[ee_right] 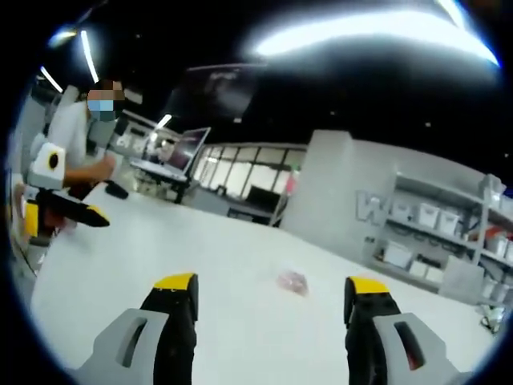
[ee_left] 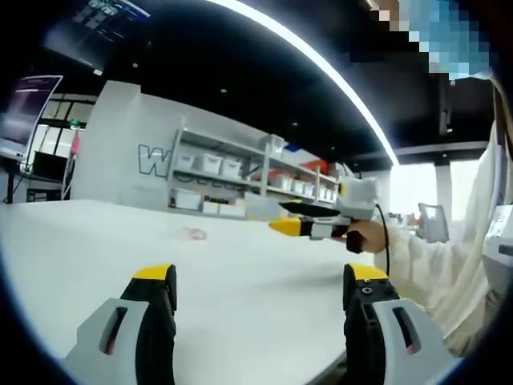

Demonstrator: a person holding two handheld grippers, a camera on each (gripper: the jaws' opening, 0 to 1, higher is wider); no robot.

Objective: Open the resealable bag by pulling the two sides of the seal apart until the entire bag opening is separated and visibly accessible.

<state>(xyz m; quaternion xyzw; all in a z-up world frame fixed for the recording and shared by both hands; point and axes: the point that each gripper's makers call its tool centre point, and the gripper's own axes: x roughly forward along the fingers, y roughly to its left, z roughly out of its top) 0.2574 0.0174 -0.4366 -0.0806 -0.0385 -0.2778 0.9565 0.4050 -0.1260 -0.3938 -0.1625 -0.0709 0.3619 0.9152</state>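
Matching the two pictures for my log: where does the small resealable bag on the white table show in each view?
Left gripper view: the resealable bag lies flat on the white table, left of centre, beyond the left gripper's open tongs.
Right gripper view: the bag lies right of centre, between the right gripper's open tongs.
Shared landmark: the shelving with white bins.

**My jaws wide over the white table, bag lying ahead**

I hold my right gripper (ee_right: 271, 321) above the white table (ee_right: 200, 265), jaws spread well apart with nothing between them. Ahead, between the yellow tips, lies the small resealable bag (ee_right: 293, 281), pinkish and blurred; I cannot tell whether its seal is parted. The left gripper (ee_right: 76, 212) comes in at the view's left edge. Shelves with white bins (ee_right: 437, 220) stand behind.
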